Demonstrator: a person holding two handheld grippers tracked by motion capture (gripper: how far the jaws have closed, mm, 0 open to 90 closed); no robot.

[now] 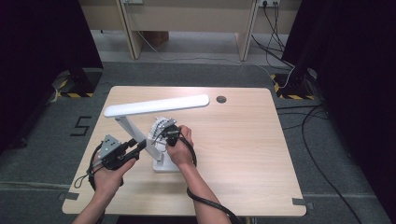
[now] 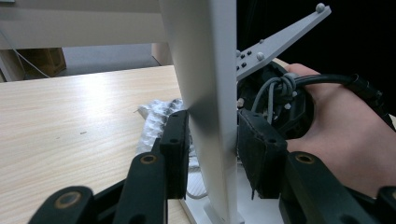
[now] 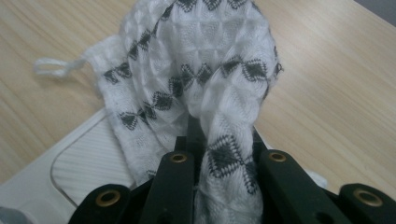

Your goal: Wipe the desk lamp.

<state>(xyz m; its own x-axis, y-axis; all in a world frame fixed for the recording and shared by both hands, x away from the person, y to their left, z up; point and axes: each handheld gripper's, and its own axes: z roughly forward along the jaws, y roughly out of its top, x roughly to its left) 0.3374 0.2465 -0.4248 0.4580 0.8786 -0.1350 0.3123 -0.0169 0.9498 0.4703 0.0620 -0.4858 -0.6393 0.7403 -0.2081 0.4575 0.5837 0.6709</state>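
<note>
- While the left hand-held gripper clamps the desk lamp's white upright arm, its pads pressing both sides, the lamp base sits steady on the tabletop.
- Just right of that arm, the right hand-held gripper is closed on a bunched white waffle cloth with black diamonds, which drapes over the base.
- Wiping hard could, I judge, tip the lamp if the left grip slips on the smooth arm.
- The cloth's loose loop might snag on the base edge and drag the cloth out of the jaws.
</note>
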